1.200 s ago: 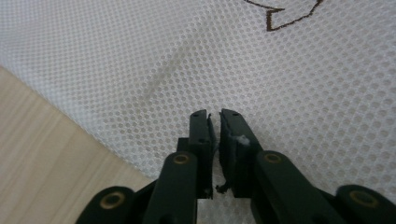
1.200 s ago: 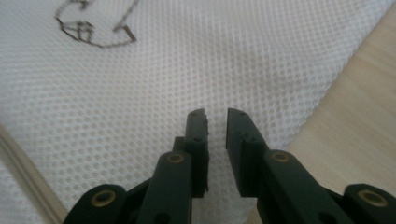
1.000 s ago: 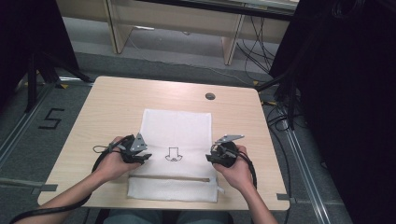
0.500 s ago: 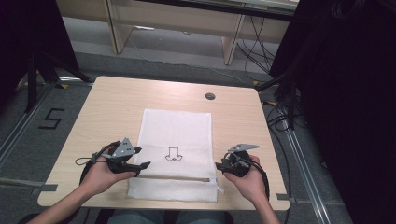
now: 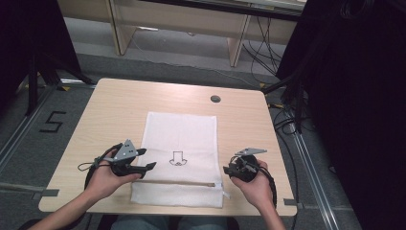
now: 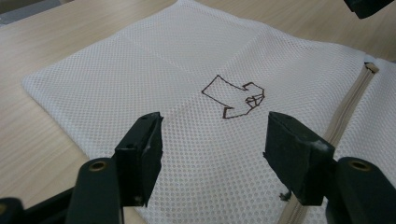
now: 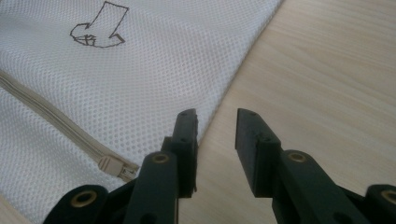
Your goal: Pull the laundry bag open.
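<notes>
While both hands sit at the near edge of the table (image 5: 110,105), the left gripper (image 5: 146,166) hangs over the left border of the white mesh bag (image 5: 184,139), jaws spread wide with nothing between them; the right gripper (image 5: 226,170) rests at the bag's right edge beside the zipper pull (image 7: 114,167), its jaws parted and empty, having just closed a little; the bag lies flat mid-table, its beige zipper (image 5: 177,182) running across the near end, an outlined arrow mark (image 5: 177,158) drawn beyond it; farther off, a dark round grommet (image 5: 215,98) sits in the tabletop.
</notes>
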`<action>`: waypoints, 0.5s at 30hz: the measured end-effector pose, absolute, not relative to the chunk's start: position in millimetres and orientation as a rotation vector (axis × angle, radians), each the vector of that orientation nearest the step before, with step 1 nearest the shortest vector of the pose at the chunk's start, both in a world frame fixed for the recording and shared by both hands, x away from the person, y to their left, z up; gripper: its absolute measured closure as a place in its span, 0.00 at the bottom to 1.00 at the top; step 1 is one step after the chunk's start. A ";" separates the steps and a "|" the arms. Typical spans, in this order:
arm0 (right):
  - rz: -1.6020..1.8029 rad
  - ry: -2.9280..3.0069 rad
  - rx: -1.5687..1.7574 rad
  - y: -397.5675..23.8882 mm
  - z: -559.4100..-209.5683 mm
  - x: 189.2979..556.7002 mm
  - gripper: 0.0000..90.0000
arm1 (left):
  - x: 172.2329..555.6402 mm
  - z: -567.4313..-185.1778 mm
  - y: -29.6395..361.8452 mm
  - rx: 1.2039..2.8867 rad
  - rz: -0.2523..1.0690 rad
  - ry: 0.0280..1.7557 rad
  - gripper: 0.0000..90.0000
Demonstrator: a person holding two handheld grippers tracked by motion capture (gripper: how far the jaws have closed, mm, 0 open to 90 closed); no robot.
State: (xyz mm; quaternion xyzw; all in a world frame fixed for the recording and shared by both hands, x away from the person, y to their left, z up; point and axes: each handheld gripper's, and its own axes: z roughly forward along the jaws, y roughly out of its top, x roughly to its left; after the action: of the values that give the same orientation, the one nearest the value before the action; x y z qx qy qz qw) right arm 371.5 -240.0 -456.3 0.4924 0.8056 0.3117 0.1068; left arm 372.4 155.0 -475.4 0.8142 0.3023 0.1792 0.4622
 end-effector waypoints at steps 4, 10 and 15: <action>0.934 2.364 1.460 -240.5 -458.2 369.4 0.77 | 372.6 -476.3 154.7 2.001 0.420 0.746 0.42; 0.877 2.397 1.421 -240.5 -454.8 366.7 0.84 | 372.7 -478.9 148.9 2.011 0.384 0.730 0.45; 0.781 2.434 1.376 -236.5 -454.1 365.4 0.99 | 370.3 -477.8 145.7 2.017 0.372 0.700 0.50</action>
State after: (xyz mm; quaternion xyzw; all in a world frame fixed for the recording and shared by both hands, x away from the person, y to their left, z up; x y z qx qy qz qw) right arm 365.4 -236.5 -454.1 0.4707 0.8324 0.2672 0.1190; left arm 370.3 145.7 -477.8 0.8224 0.2855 0.1518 0.4681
